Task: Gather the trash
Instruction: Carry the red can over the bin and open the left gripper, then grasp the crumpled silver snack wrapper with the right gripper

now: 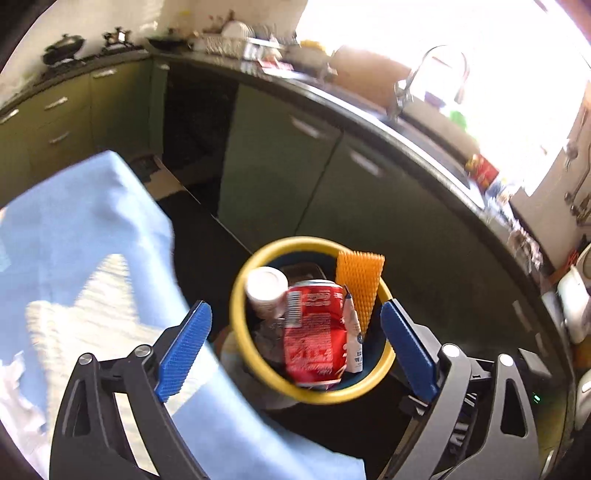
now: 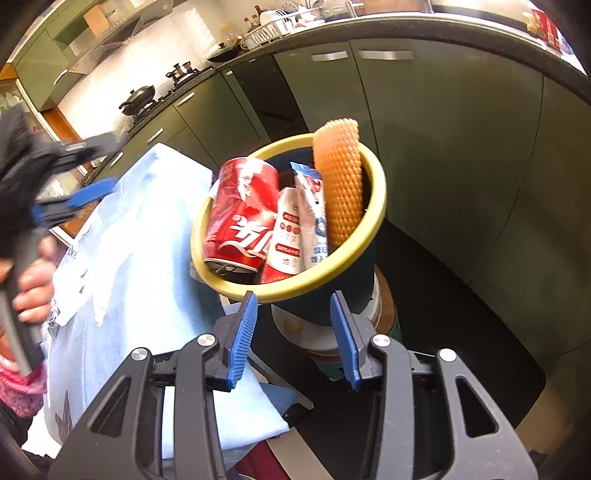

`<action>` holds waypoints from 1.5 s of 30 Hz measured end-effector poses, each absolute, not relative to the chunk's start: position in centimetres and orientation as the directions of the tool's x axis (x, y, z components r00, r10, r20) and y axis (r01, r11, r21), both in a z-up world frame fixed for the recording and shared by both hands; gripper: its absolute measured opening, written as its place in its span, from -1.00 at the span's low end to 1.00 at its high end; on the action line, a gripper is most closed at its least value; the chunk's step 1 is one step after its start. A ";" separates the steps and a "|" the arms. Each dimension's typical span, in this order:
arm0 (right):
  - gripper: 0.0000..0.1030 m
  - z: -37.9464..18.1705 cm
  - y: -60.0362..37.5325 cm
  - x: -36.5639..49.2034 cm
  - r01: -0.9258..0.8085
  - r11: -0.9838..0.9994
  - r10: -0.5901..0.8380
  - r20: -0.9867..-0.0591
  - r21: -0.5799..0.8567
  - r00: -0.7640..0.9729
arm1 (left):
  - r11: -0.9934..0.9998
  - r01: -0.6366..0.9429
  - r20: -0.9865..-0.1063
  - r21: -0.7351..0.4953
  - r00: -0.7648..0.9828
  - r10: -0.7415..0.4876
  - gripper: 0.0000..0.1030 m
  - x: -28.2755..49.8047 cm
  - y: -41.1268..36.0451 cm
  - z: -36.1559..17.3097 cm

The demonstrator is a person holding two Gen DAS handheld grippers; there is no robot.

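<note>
A dark round bin with a yellow rim (image 2: 380, 206) stands beside a table draped in pale blue cloth (image 2: 147, 236). It is packed: a red drink can (image 2: 240, 221), a white-and-red packet (image 2: 286, 232), a white-and-blue sachet (image 2: 314, 214), and an orange foam net sleeve (image 2: 340, 177) leaning on the rim at 1 o'clock. A white paper cup (image 1: 266, 291) lies at 10 o'clock in the left view. The left gripper (image 1: 295, 339) hangs released, jaws spread wide over the bin. The right gripper (image 2: 293, 328) is also released, empty, its jaws apart just below the rim. Green kitchen cabinets (image 2: 443, 129) under a dark countertop (image 1: 354, 110) curve behind.

Home kitchen, green cabinets (image 2: 443, 122), sink faucet (image 1: 424, 81), wok (image 2: 138, 96) on stove (dish rack (image 2: 266, 31) behind)
</note>
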State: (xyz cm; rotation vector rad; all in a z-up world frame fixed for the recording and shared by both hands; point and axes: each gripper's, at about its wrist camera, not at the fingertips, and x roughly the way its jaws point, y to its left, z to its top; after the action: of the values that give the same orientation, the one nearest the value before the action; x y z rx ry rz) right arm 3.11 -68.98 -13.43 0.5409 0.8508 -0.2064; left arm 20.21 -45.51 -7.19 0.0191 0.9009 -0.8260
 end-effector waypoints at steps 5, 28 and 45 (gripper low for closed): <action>-0.23 -12.3 -66.9 4.5 0.333 0.875 0.056 -0.756 0.352 0.653 | 0.738 0.596 -0.616 -0.317 0.462 -0.638 0.87 17.7 -35.7 -4.0; -0.23 -5.4 -34.9 19.2 -0.443 0.859 0.478 -0.713 0.256 0.513 | 0.991 0.072 -0.480 -0.111 0.870 -0.117 0.90 10.2 0.1 -4.2; 0.08 -10.3 -23.3 26.1 -0.460 0.841 0.454 -0.834 0.284 0.315 | 0.988 0.067 -0.479 -0.143 0.868 -0.128 0.90 9.2 3.1 -6.2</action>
State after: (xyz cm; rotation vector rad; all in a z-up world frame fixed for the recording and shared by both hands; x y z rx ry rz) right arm 26.14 -23.31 -10.30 -0.0068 1.0959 0.6021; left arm 9.22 3.10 -6.17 -0.1229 0.5090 -0.1022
